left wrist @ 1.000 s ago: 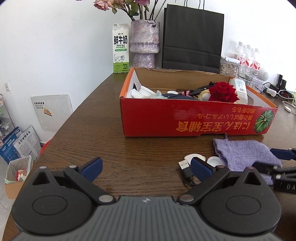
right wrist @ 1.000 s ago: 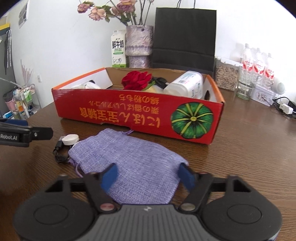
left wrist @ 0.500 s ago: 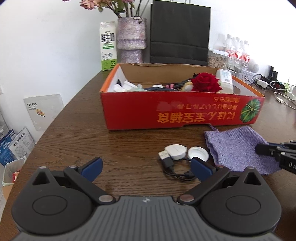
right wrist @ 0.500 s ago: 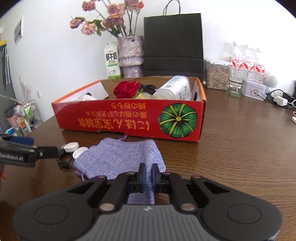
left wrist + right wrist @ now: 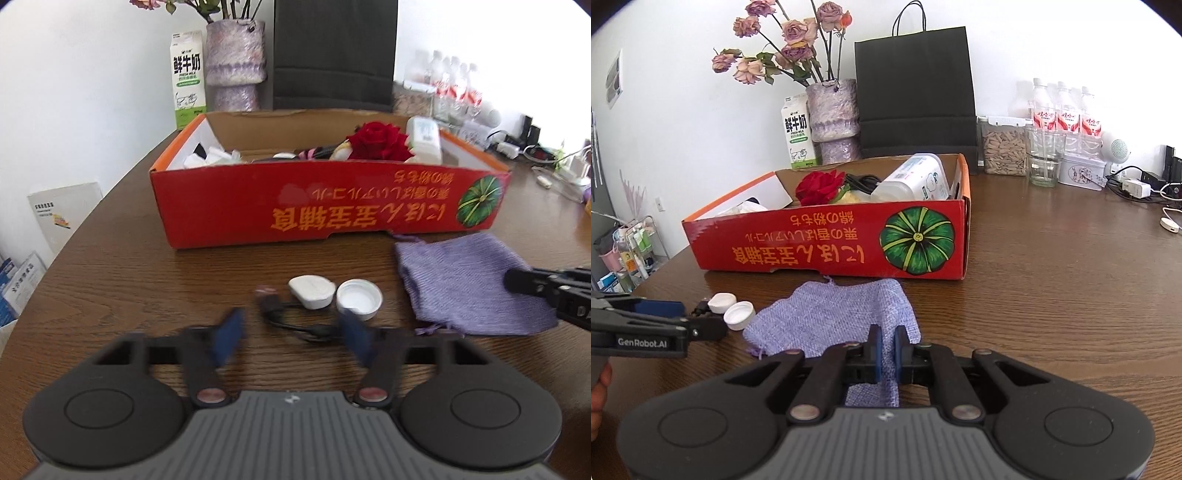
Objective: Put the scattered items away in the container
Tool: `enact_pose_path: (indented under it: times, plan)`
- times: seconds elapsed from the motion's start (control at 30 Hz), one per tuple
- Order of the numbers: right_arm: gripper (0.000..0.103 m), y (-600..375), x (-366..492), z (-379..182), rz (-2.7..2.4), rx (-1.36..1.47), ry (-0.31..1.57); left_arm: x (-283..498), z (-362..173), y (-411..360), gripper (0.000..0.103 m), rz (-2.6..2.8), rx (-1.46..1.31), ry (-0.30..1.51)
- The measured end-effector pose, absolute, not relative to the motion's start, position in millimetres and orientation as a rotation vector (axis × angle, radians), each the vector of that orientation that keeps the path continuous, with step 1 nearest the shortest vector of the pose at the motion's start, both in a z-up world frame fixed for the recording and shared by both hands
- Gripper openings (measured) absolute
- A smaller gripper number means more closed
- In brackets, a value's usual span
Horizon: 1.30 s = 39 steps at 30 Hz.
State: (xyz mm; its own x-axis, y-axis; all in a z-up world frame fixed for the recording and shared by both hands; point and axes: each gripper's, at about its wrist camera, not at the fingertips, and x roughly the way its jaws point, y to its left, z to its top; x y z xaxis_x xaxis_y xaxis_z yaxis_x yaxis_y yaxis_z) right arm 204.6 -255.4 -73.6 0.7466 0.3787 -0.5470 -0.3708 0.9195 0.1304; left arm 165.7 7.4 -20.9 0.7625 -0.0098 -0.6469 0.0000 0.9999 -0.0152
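The right tongs (image 5: pixel 886 349) were clamped on the purple pouch's (image 5: pixel 831 314) near edge; the left tongs (image 5: pixel 291 338), just narrowing around nothing, straddled the charging cable (image 5: pixel 295 325) (beside the red box (image 5: pixel 332 218)); a thin pinch might slip.

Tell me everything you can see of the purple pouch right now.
The purple pouch is a lilac, coarse-woven fabric bag, flat and limp on the wooden table just before the red box. A drawstring tassel trails from one corner. The right gripper is shut on its near edge; the white cap lies just beside it.
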Motion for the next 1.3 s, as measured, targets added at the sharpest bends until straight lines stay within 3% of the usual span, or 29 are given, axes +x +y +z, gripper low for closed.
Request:
enact_pose_path:
  times: [0.73, 1.2, 1.3]
  plan:
    - [0.006, -255, 193, -59, 0.435, 0.036, 0.545, 141, -2, 17, 0.042, 0.008, -0.020, 0.626]
    - [0.006, -239, 184, -2, 0.495, 0.002, 0.379, 131, 42, 19, 0.042, 0.008, 0.002, 0.467]
    - [0.000, -235, 184, 14, 0.506, -0.002, 0.323, 133, 51, 17, 0.042, 0.001, 0.010, 0.431]
